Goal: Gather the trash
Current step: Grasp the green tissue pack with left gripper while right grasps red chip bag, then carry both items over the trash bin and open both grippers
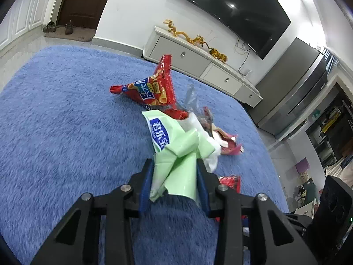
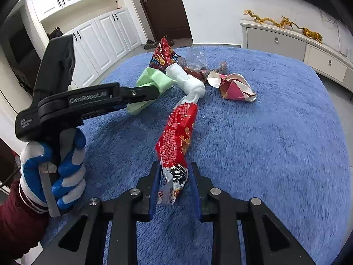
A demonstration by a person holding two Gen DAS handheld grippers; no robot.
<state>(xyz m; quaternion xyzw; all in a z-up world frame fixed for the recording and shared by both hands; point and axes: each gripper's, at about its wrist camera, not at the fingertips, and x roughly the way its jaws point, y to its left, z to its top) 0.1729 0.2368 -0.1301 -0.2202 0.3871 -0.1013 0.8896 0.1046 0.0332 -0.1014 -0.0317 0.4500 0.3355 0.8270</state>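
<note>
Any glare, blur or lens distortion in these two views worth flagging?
Left wrist view: ceiling lights glint on the dark TV, the right edge is washed out, and the cabinet bows with fisheye curvature. Right wrist view: evenly lit and sharp on the red wrapper, rug smeared toward the rim, corners vignetted black.

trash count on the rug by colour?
Red snack wrappers: 2, one in the right gripper, one at the far end of the pile.
Green wrapper: 1, in the left gripper.
White wad: 1.
Clear plastic: 1.
Red-and-white crumpled paper: 1.
Total: 6 visible.
</note>
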